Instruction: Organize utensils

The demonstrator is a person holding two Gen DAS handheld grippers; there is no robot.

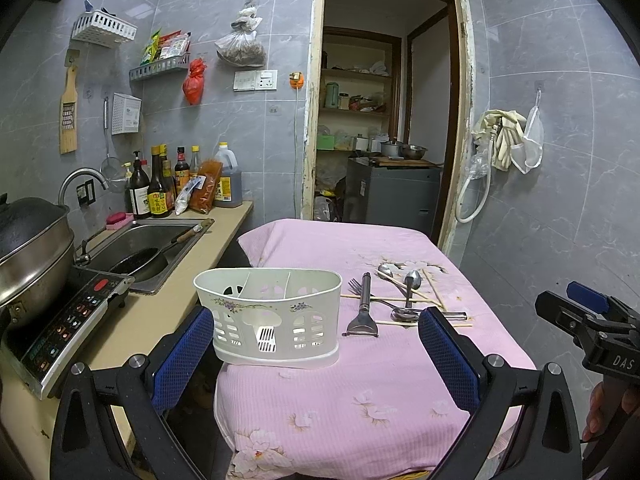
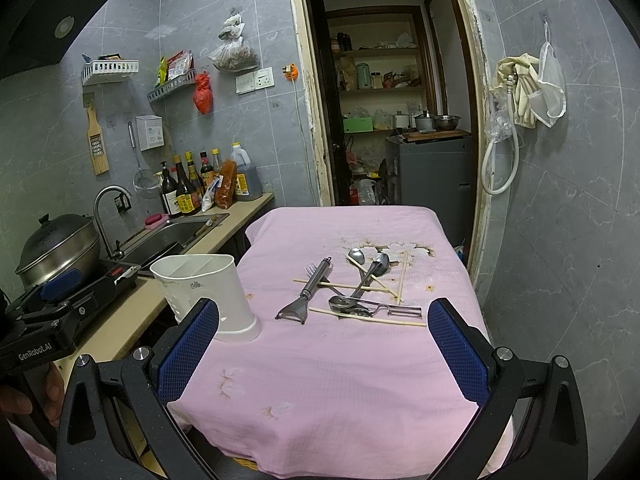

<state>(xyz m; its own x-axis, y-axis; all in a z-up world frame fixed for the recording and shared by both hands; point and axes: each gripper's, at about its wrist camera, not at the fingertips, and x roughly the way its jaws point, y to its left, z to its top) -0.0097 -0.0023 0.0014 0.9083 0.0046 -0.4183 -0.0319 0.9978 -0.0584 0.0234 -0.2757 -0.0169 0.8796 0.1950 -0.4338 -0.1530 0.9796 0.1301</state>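
A white utensil caddy (image 1: 276, 316) (image 2: 204, 292) with dividers stands empty near the left edge of the pink tablecloth (image 1: 360, 392) (image 2: 340, 368). To its right lies a heap of utensils: a metal peeler (image 1: 362, 312) (image 2: 308, 294), a fork (image 1: 354, 286) (image 2: 311, 270), spoons (image 1: 412, 282) (image 2: 378, 264), several wooden chopsticks (image 1: 400, 299) (image 2: 368, 317) and a second peeler (image 2: 404, 311). My left gripper (image 1: 316, 354) hovers open in front of the caddy. My right gripper (image 2: 324, 344) is open and empty, short of the heap. Each gripper shows at the other view's edge (image 1: 592, 320) (image 2: 44, 312).
A counter on the left carries a sink (image 1: 148, 246) with a pan, an induction cooker (image 1: 68, 328), a lidded pot (image 1: 28, 240) and sauce bottles (image 1: 160, 188). An open doorway (image 1: 384, 120) lies behind the table. Tiled wall (image 1: 560, 200) stands close on the right.
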